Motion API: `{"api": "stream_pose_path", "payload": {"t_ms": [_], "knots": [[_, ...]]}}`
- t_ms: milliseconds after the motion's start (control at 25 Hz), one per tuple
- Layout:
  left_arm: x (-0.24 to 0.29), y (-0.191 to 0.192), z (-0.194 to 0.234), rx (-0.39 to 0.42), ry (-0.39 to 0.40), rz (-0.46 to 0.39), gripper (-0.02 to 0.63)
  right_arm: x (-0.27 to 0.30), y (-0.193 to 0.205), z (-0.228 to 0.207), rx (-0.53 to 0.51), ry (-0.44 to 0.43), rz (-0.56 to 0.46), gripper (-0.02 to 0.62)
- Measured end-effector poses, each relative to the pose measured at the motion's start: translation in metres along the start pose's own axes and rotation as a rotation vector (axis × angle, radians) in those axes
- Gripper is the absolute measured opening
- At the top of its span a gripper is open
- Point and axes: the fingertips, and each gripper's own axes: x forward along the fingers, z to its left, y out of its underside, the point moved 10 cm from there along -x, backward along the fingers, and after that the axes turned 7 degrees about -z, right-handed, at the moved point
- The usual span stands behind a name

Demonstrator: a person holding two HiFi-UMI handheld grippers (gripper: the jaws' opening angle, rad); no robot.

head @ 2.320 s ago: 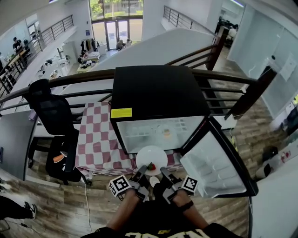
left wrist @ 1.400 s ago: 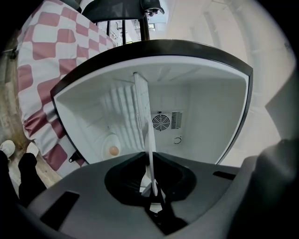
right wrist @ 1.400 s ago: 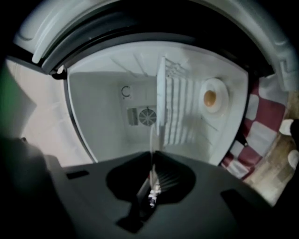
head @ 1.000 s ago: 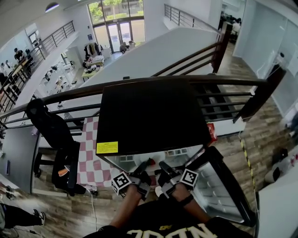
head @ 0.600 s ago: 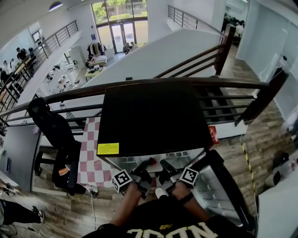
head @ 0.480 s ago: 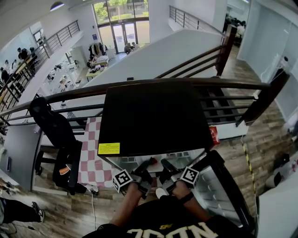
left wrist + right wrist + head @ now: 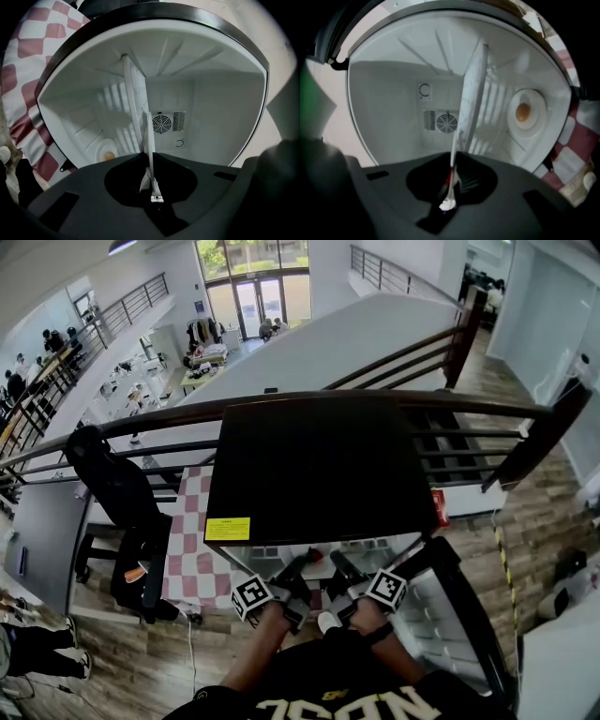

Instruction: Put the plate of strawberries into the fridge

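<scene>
A: Where is the plate (image 7: 471,93) sitting?

B: Inside the mouth of the black fridge (image 7: 314,465). It is showing edge-on in both gripper views and reaching in toward the fan vent (image 7: 161,123) on the back wall.

A: Jaws?

B: The left gripper (image 7: 302,568) and right gripper (image 7: 337,563) are each pinching the plate's near rim, jaws almost together. A red patch (image 7: 449,177) is showing right at the right jaws.

A: Room around it?

B: On one face of the plate the compartment is lying open, with bare white wall. On the other face a slatted shelf (image 7: 494,110) is running just beside it; whether they are touching I cannot tell. Past the shelf, a small dish (image 7: 526,112) holding something round and orange is sitting well apart from the plate's edge. The fridge door (image 7: 450,615) is hanging wide to the right, apart from both grippers.
</scene>
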Motion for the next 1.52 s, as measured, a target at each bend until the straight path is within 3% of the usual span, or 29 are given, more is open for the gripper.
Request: {"api": "stream_pose_path", "payload": {"t_ms": [80, 240, 320, 680, 840, 960, 1320, 1520], "knots": [[-0.003, -0.001, -0.004, 0.039, 0.001, 0.007, 0.044, -0.002, 0.001, 0.003, -0.058, 0.002, 0.011, 0.050], [-0.009, -0.004, -0.004, 0.118, 0.015, 0.027, 0.087, -0.003, 0.003, 0.016, -0.205, -0.016, 0.047, 0.201], [-0.011, -0.003, -0.006, 0.152, 0.033, 0.047, 0.095, -0.004, 0.004, 0.022, -0.290, -0.024, 0.051, 0.243], [-0.027, -0.004, -0.016, 0.415, 0.038, 0.082, 0.135, -0.021, 0.002, 0.033, -0.605, -0.015, 0.020, 0.258], [-0.037, -0.002, -0.016, 0.576, 0.004, 0.090, 0.139, -0.029, 0.003, 0.035, -0.735, 0.016, 0.032, 0.258], [-0.043, -0.002, -0.013, 0.644, -0.016, 0.104, 0.149, -0.033, 0.007, 0.034, -0.824, 0.037, 0.049, 0.258], [-0.041, -0.006, -0.008, 0.561, -0.008, 0.084, 0.149, -0.034, 0.025, 0.038, -0.938, -0.021, 0.109, 0.258], [-0.036, -0.006, -0.015, 0.506, -0.004, 0.081, 0.149, -0.043, 0.039, 0.049, -1.300, -0.059, 0.137, 0.256]]}}
